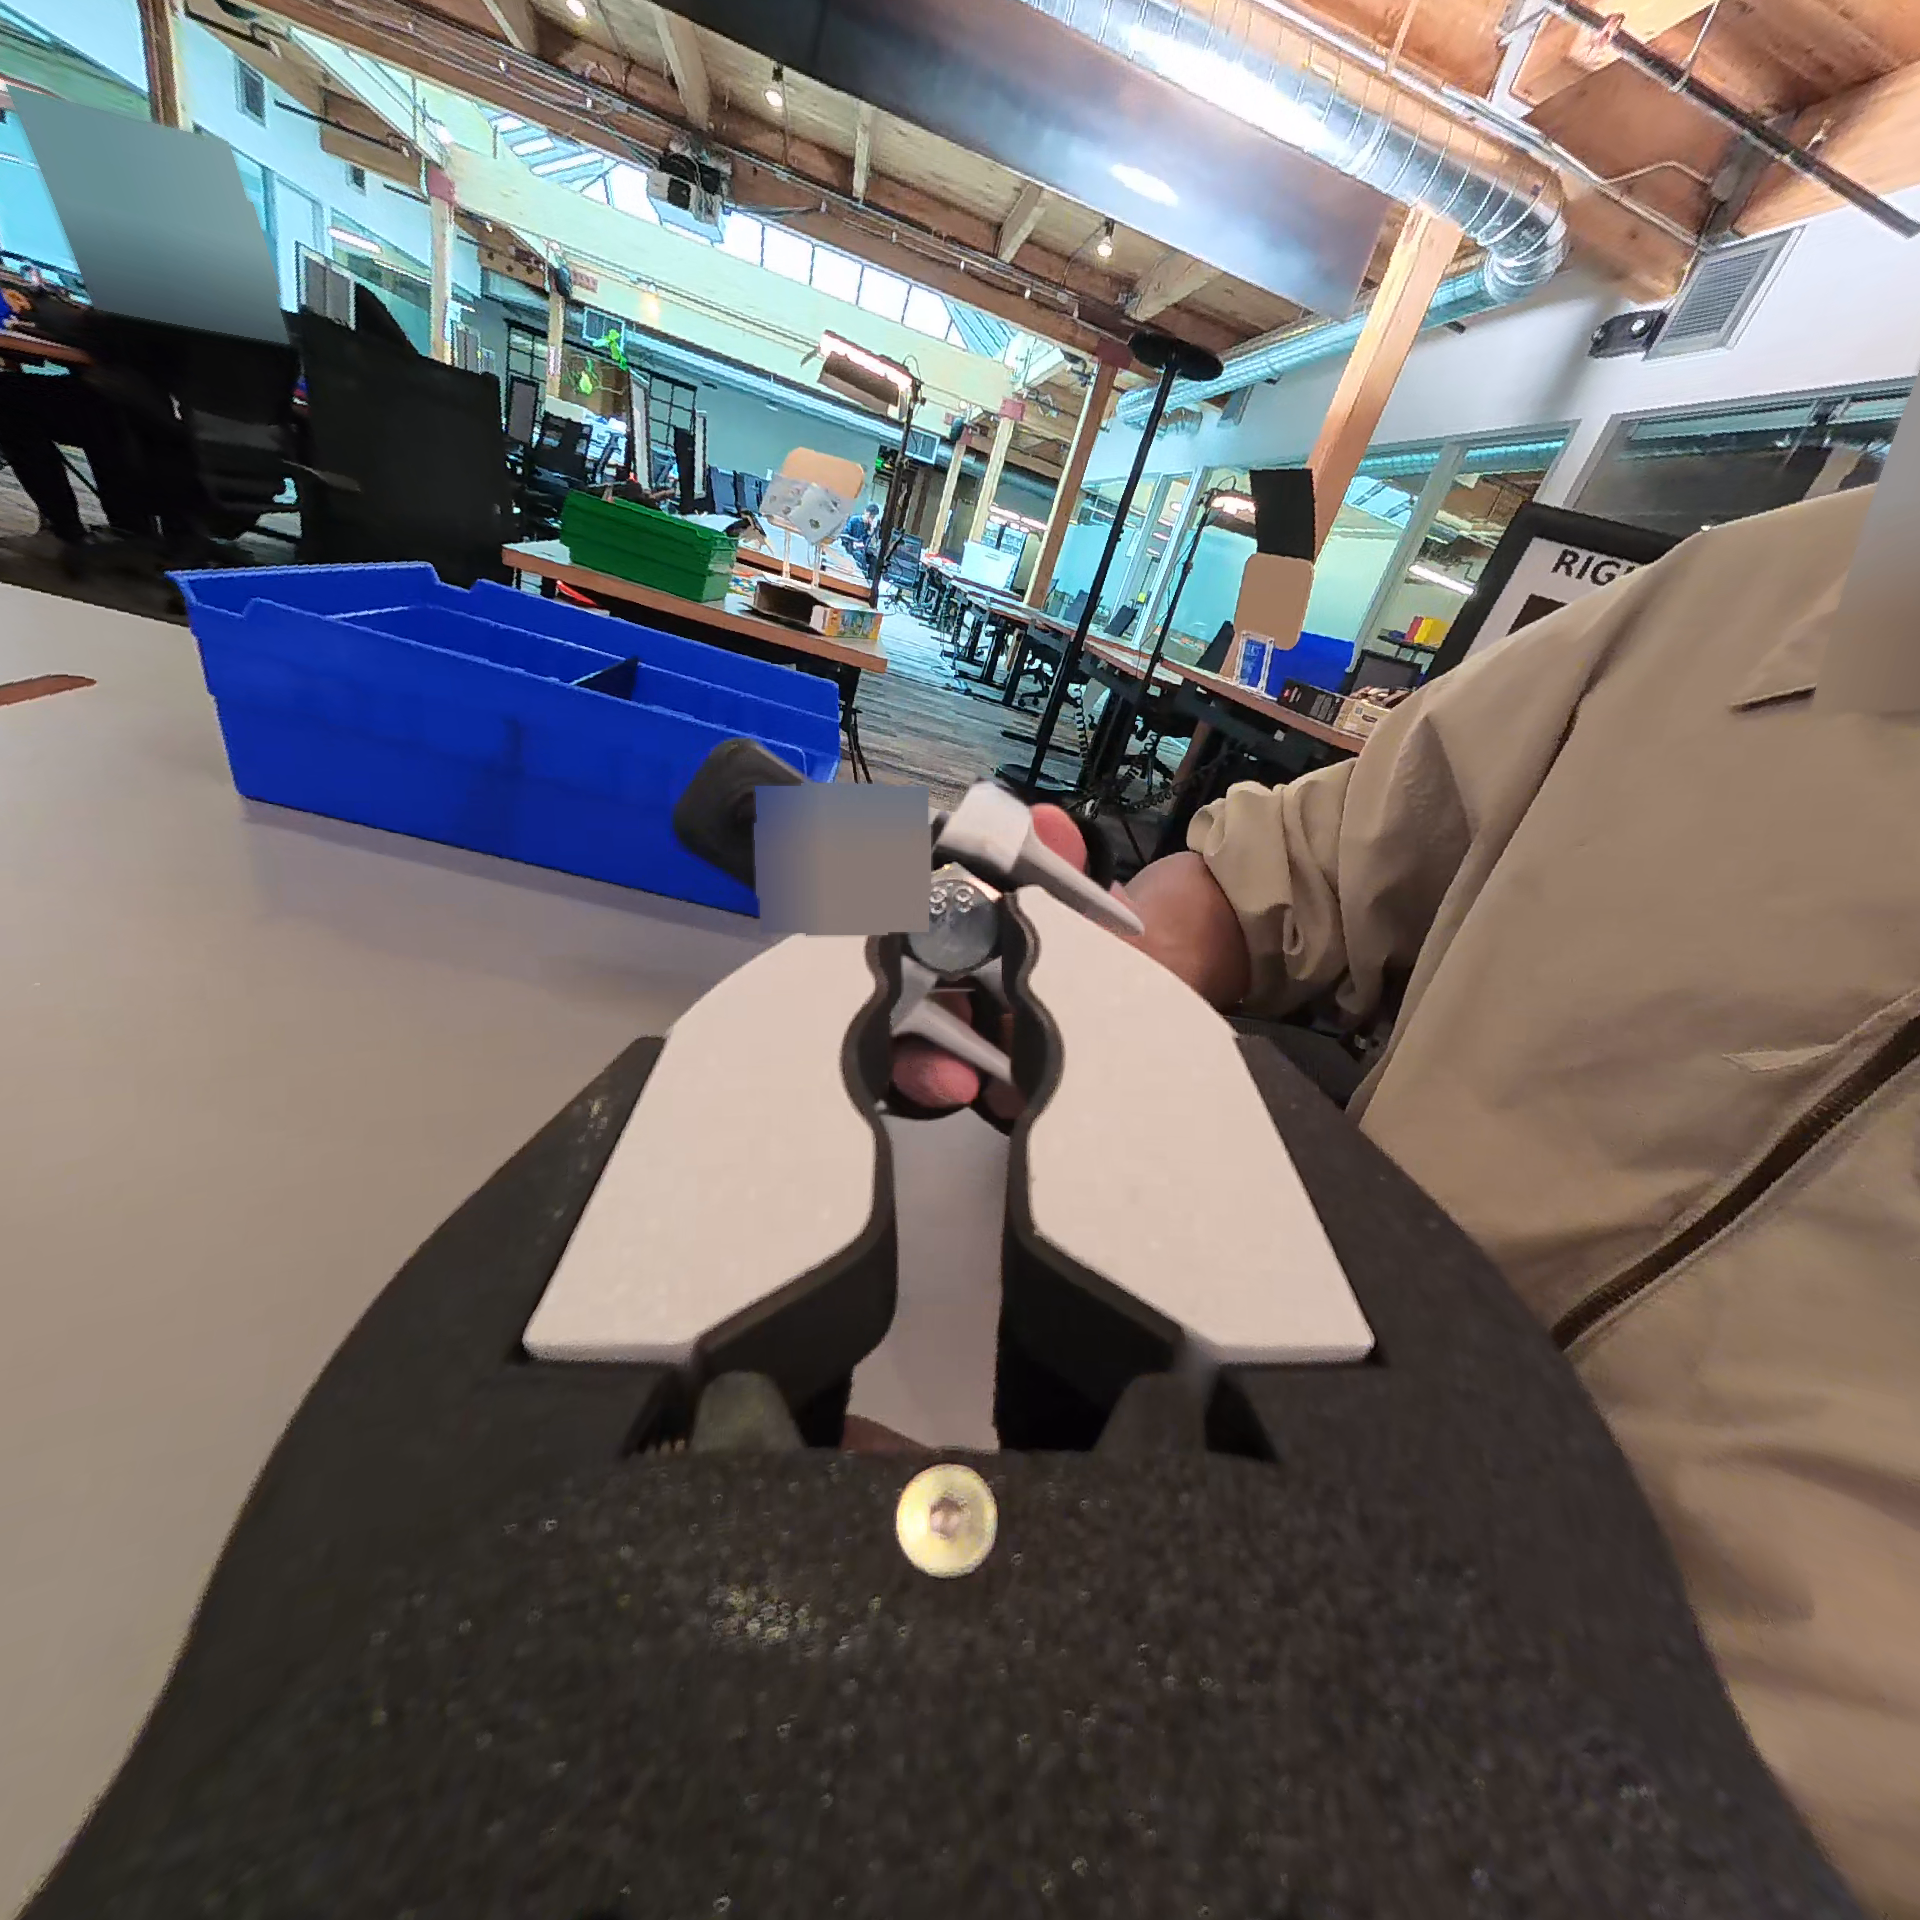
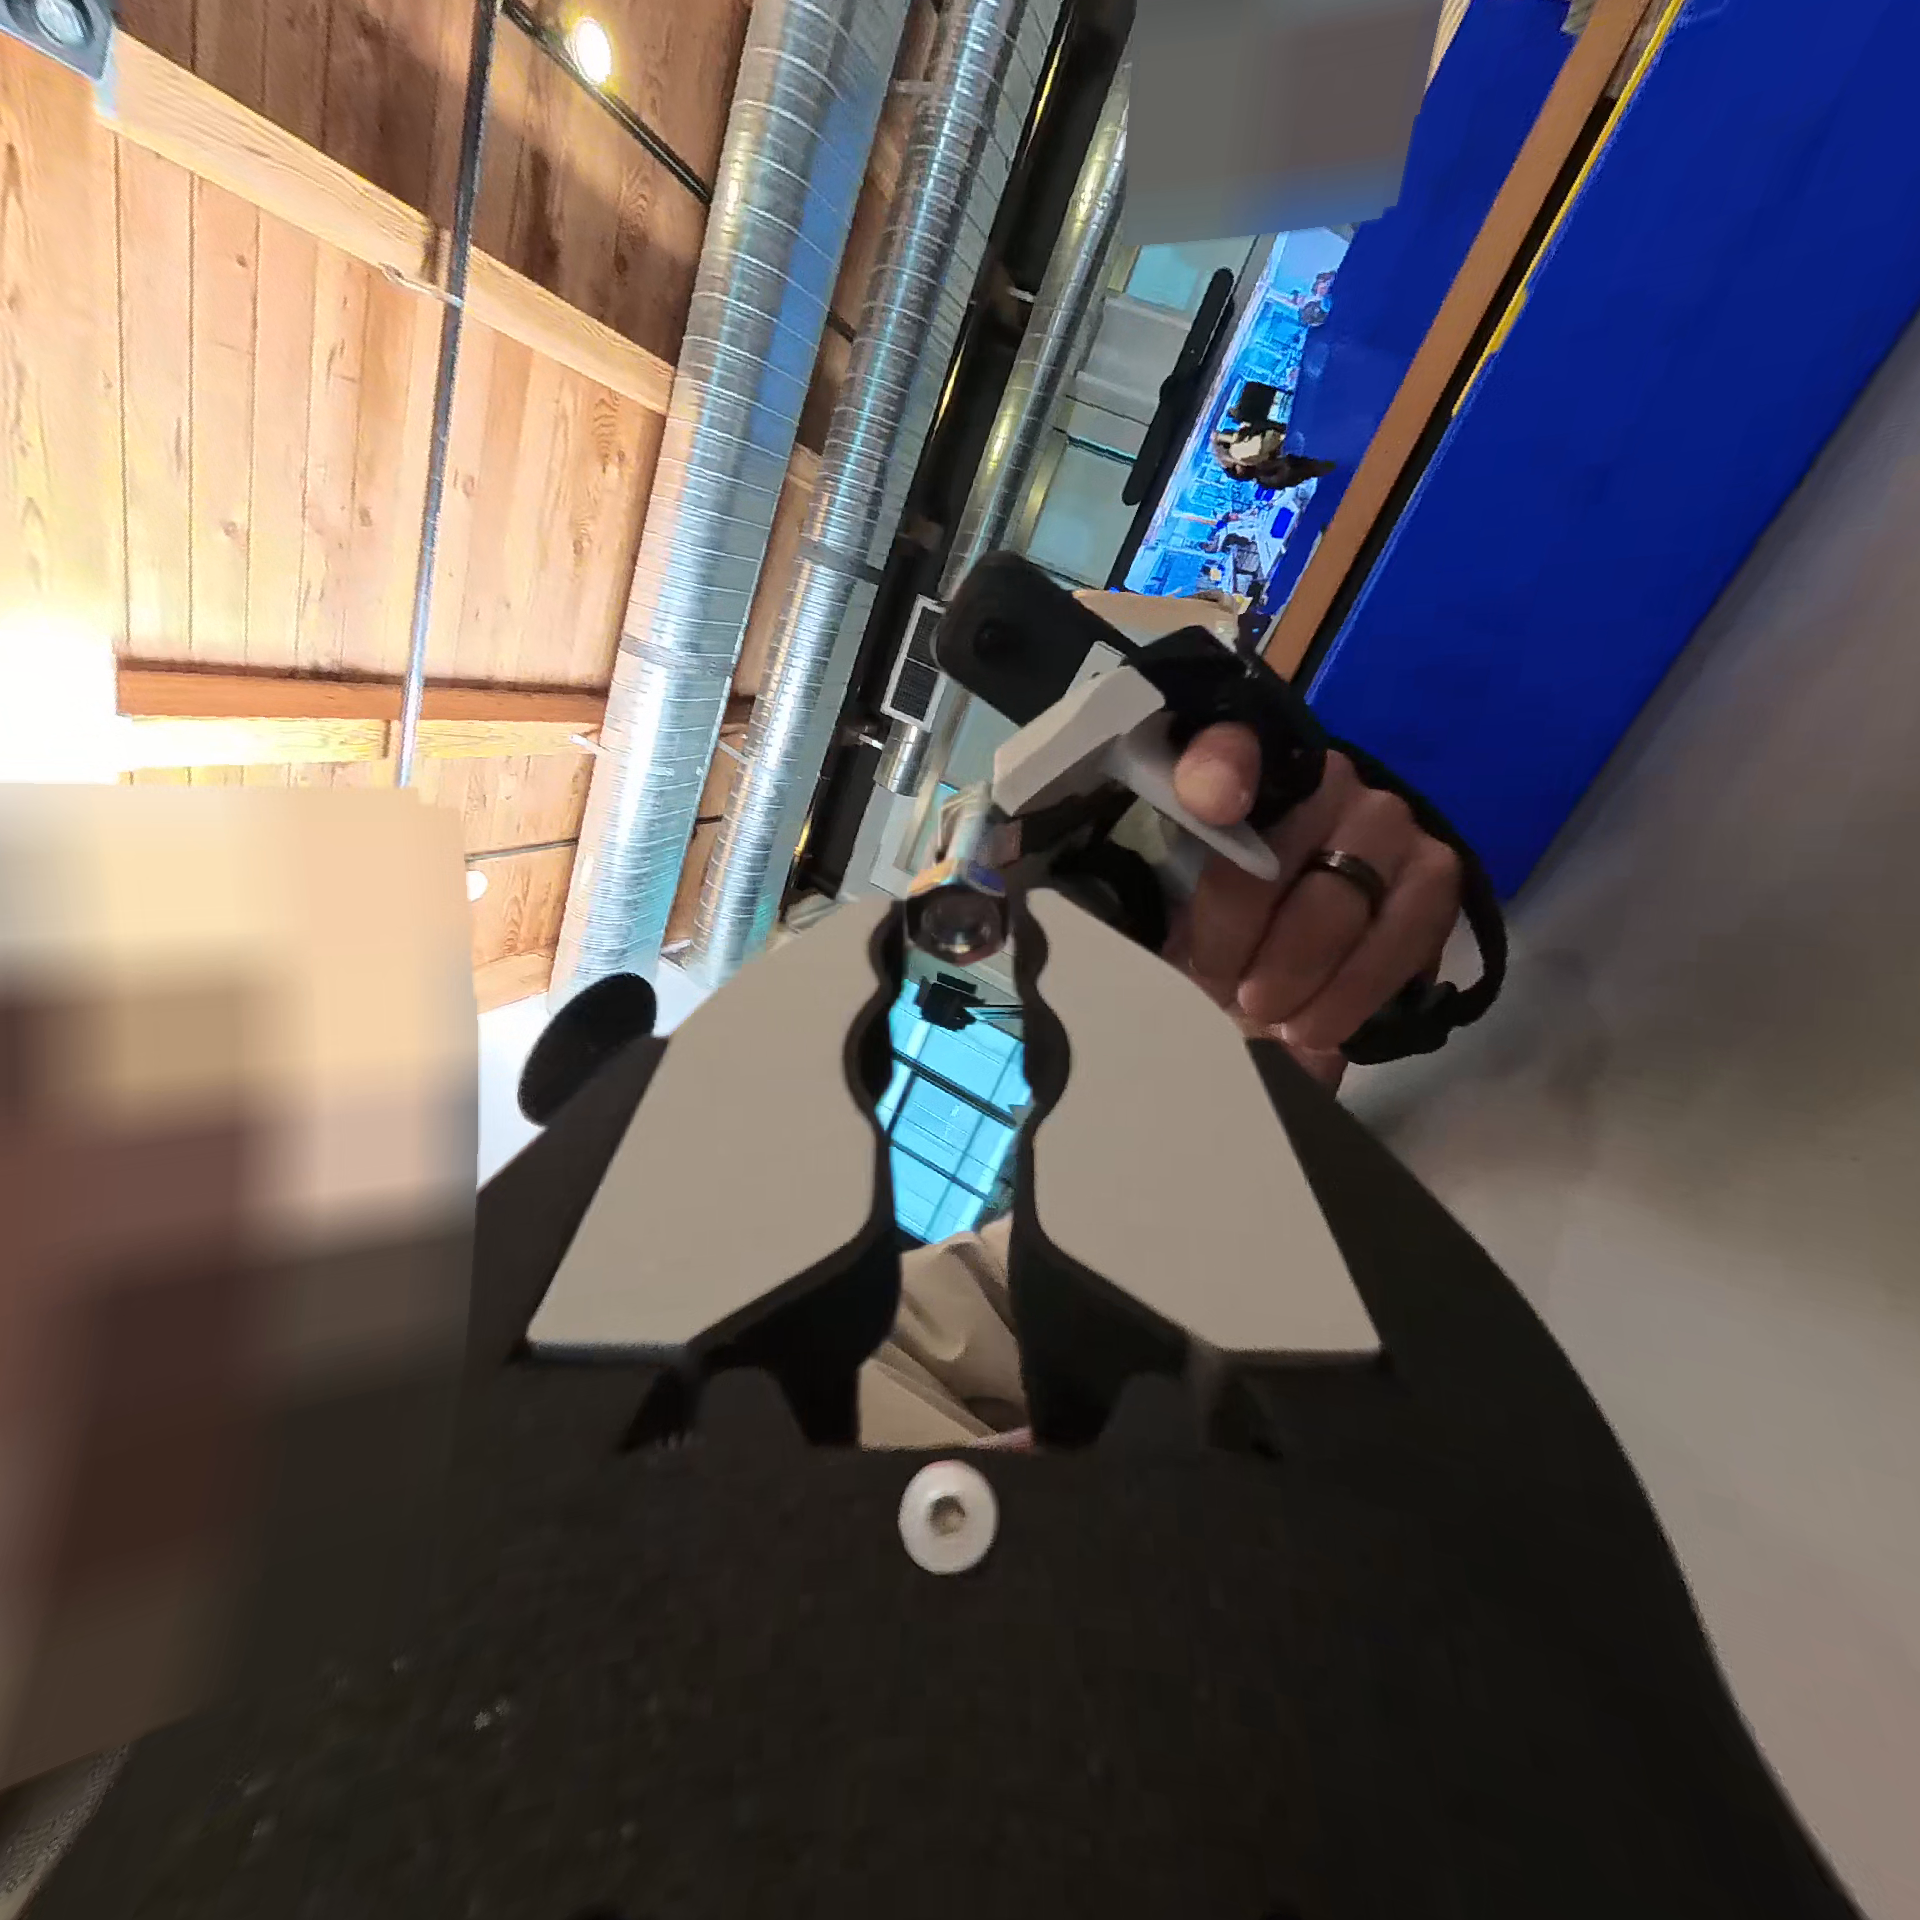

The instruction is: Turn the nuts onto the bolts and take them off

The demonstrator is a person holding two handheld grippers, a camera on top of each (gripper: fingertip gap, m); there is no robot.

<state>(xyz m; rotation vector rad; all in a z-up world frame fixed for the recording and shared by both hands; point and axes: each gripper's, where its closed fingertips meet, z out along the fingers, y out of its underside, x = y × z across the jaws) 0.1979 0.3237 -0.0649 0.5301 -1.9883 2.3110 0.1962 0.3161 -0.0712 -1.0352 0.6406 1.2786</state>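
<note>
Bolt (image 1: pixel 953 920): head clamped at tip of left gripper (image 1: pixel 951 935), above grey worktop (image 1: pixel 208 1039). Nut (image 2: pixel 956 925) end (threads blurred) clamped in right gripper (image 2: pixel 956 930). Blue bin (image 1: pixel 499 717) well behind.

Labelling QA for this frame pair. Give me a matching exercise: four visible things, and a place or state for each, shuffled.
Things:
1. left gripper
2. right gripper
3. blue bin
4. beige sleeve

Place or state:
A. resting on the grey table
B. clamped on the bolt head
C. along the right edge of the left wrist view
D. clamped on the nut

Pairs: 1-B, 2-D, 3-A, 4-C
</note>
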